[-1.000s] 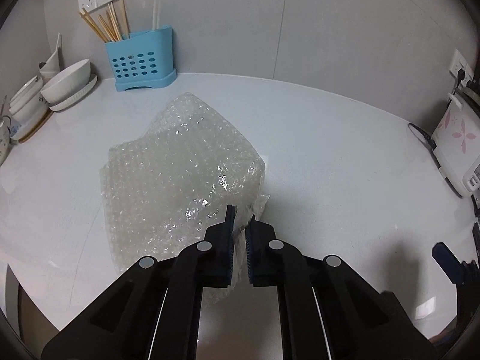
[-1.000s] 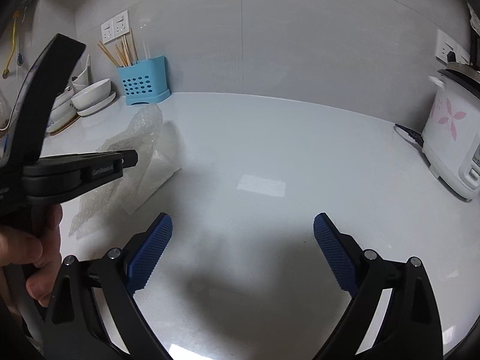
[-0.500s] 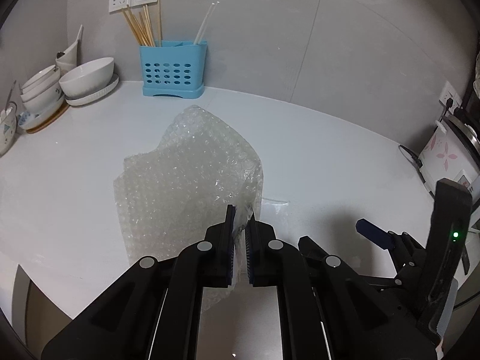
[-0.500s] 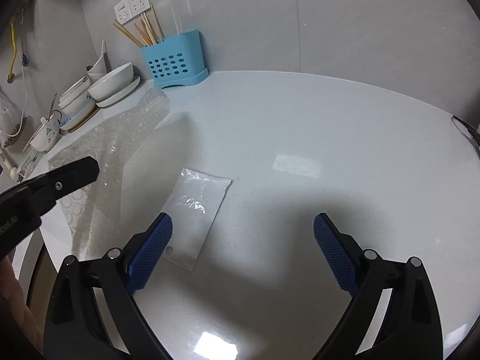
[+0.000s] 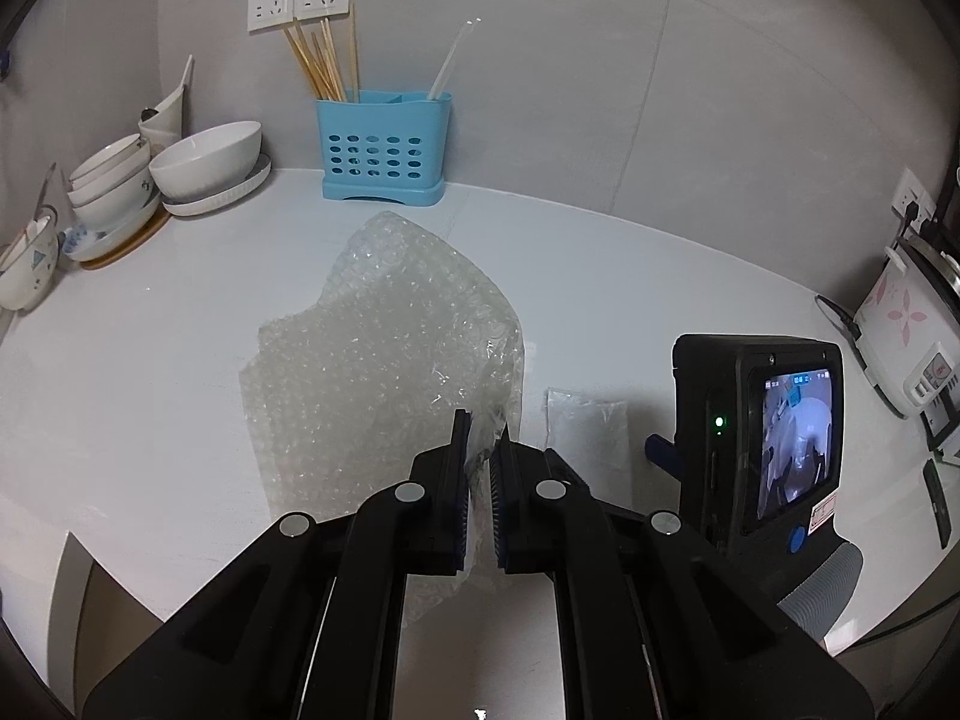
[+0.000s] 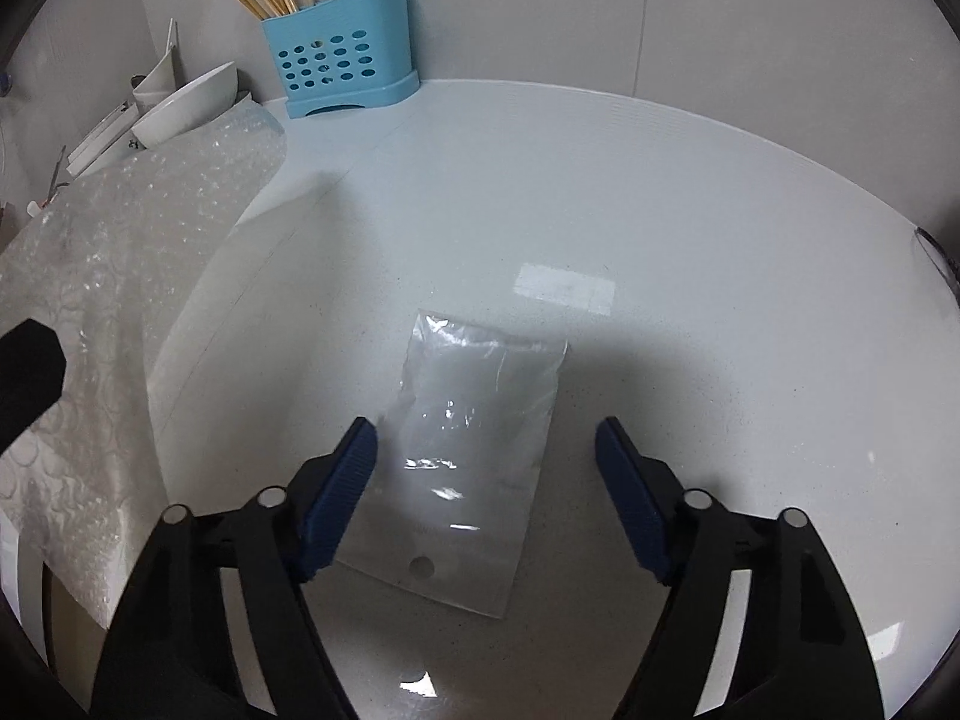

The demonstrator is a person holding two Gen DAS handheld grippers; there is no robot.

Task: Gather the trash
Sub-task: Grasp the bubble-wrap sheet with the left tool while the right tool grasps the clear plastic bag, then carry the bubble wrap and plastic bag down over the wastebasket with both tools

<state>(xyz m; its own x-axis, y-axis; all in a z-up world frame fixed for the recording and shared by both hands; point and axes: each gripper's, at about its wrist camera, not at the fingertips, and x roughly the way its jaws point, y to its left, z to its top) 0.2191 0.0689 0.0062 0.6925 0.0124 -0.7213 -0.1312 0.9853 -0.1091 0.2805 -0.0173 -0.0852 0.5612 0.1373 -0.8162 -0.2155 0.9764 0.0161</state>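
White worktop (image 6: 690, 228) against grey wall tiles, blue utensil caddy (image 5: 384, 147) and stacked bowls (image 5: 204, 165) at the back. Left tongs (image 5: 478, 450) clamped on bubble wrap (image 5: 384, 360), lifted clear to expose what lay beneath. Right tongs (image 6: 486, 456) apart, just been narrowing, straddling a clear plastic bag (image 6: 474, 450) without pressing it. Flat, glossy, crinkled, with a punched hang hole at its near end.

Blue utensil caddy (image 5: 384, 147) by the wall — white bowls (image 5: 207, 159) left, rice cooker (image 5: 906, 324) right.
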